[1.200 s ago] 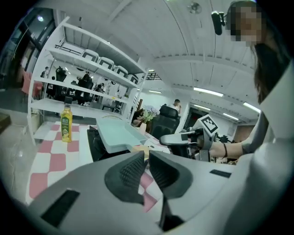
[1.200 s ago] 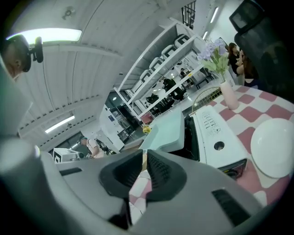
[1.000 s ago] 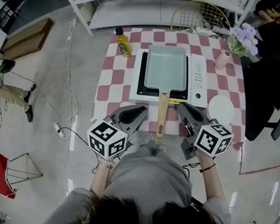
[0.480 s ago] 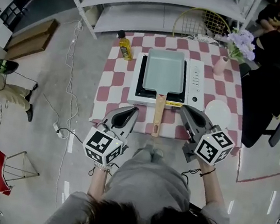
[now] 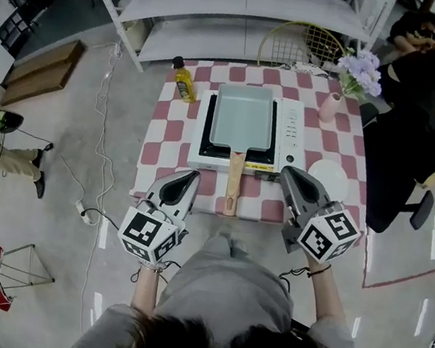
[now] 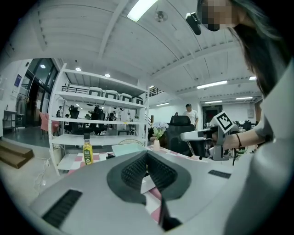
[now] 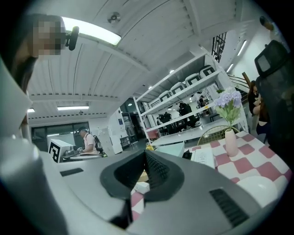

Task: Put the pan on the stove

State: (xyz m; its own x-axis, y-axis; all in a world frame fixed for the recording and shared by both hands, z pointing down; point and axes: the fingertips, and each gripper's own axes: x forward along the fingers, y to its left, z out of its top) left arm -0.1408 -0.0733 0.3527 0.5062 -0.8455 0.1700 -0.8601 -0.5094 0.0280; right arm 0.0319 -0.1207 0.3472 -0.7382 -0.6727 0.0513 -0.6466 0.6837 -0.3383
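1. The pan (image 5: 243, 116) is set on the stove (image 5: 290, 128), handle (image 5: 233, 184) toward the person.
2. The left gripper (image 5: 192, 176) and right gripper (image 5: 287, 172) are closed, with nothing held.
3. The pan is judged hard and heavyish; the wooden handle should be gripped.

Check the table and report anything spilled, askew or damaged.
Nothing stands out. The pan sits squarely on the stove, the oil bottle and flower vase stand upright, and the white plate lies flat. No spill shows on the checkered cloth.
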